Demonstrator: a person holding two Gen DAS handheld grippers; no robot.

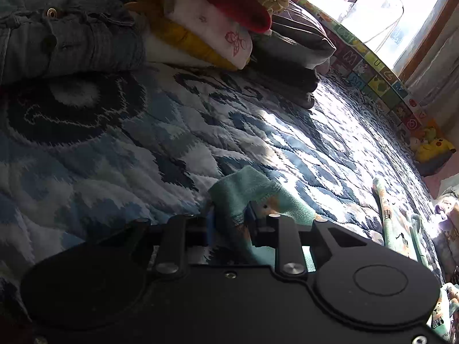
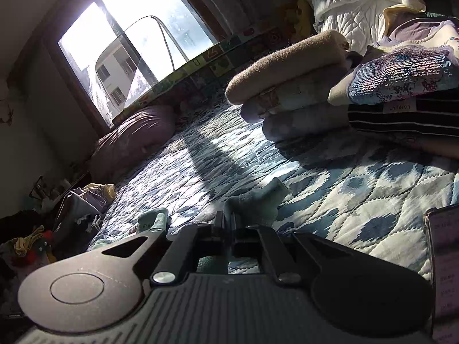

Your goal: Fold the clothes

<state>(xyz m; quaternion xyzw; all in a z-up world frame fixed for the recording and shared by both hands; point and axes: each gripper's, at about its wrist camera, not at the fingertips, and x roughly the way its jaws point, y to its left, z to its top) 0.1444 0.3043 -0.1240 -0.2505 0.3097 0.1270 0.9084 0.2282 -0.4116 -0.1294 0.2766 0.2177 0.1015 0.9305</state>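
A teal printed garment (image 1: 246, 192) lies low over the blue patterned quilt (image 1: 143, 143). My left gripper (image 1: 229, 215) is shut on one bunched corner of it, and the cloth sticks up between the jaws. More of the same garment (image 1: 396, 223) trails off to the right. In the right wrist view my right gripper (image 2: 228, 220) is shut on another corner of the teal garment (image 2: 258, 203), which pokes up past the closed jaws. A further fold of it (image 2: 152, 219) shows at the left of that gripper.
Folded clothes are stacked at the back: jeans (image 1: 66, 37), a white, yellow and red pile (image 1: 206, 20), dark items (image 1: 292, 57). A beige and sequinned stack (image 2: 344, 86) sits right, a pillow (image 2: 134, 134) left, a phone (image 2: 444, 258) at the right edge. Loose laundry (image 2: 80, 200) lies beyond the bed.
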